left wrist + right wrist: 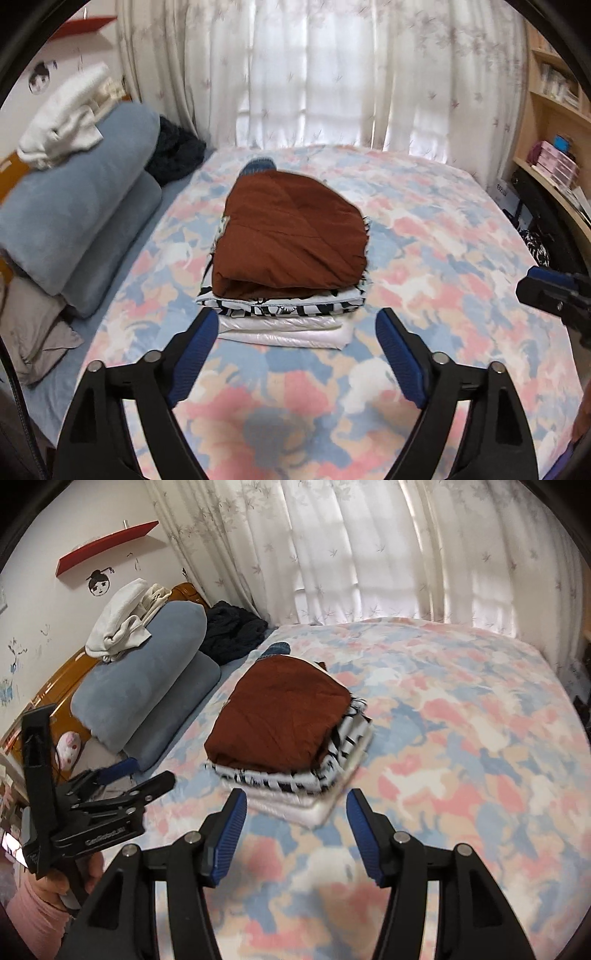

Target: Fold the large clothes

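A bed (pixel 424 229) with a pastel floral cover fills the room below white curtains (pixel 314 74); folded blue blankets (pixel 74 206) with a white garment on top lie along its left edge. Near the middle sits a stack of folded clothes: a rust-brown garment (pixel 291 236) on top, a black-and-white patterned one (pixel 280 301) under it, a white one (pixel 288 332) at the bottom. The left gripper (pixel 297 354) hovers just before the stack, jaws spread wide, holding nothing; the right gripper (pixel 295 834) likewise gapes empty nearby
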Demonstrator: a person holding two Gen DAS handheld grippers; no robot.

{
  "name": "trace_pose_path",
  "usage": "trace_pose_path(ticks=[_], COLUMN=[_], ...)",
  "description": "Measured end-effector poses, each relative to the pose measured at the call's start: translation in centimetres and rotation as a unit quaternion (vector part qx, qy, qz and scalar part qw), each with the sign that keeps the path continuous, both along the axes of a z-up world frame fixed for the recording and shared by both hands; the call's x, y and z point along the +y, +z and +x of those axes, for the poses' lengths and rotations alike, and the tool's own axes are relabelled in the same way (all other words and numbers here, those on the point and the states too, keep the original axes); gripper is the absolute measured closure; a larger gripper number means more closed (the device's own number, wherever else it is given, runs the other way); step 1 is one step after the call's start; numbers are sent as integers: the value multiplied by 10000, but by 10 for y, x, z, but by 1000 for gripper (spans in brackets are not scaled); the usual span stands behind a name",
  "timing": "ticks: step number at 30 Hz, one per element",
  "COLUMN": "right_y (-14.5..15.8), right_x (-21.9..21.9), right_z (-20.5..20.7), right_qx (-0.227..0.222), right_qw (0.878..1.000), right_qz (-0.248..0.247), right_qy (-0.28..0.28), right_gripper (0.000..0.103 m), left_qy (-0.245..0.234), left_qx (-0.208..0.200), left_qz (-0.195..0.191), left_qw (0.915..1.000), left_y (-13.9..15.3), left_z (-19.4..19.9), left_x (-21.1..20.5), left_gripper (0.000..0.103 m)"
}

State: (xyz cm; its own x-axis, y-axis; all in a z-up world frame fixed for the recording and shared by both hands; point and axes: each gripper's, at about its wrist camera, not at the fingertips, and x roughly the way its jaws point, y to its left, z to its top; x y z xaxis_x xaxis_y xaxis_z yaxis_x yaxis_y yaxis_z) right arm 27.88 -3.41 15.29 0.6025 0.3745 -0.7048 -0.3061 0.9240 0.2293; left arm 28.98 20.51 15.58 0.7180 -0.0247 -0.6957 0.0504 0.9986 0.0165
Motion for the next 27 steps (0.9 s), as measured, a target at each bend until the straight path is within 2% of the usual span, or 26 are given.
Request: trace_pose_path(ticks=[3, 8, 11, 14, 17, 22, 24, 27], right_y=[17, 27, 24, 10, -9, -57, -76, -108], right_x=[-16, -36, -46, -60, -73, -99, -114, -136], right_z=[-33, -80, -102, -124, -139, -168, -178, -196], right_qx=[-50, -135, -151, -27, 121, 263, 304, 310], right_qw=[9999, 9995, 9996, 9999, 9999, 9993, 9986, 9966], right_qz=[-136, -241, -240, -111, 8, 79, 167, 227], right_qy=[-83, -130, -79, -67, -66, -259, -399, -734], right_gripper=[44, 41, 39, 31, 30, 28, 27, 27], left_qy=[-33, -179, -215, -330, -388, -289, -116, 169], left_qx=[-180, -351, -351, -312, -363, -270, -260, -221], left_qz=[47, 90, 78, 24, -203, -708, -725, -550], left_qw=[9998, 9992, 9991, 9990, 9984, 9967, 9970, 9981], left_y=[14, 25, 23, 13, -4, -52, -72, -104], left_z=[-39, -91, -115, -135, -154, -183, -190, -204], left_x=[-13, -36, -50, -63, -72, -79, -80, -90], left_gripper=[9, 9, 7, 7, 1, 1, 1, 1])
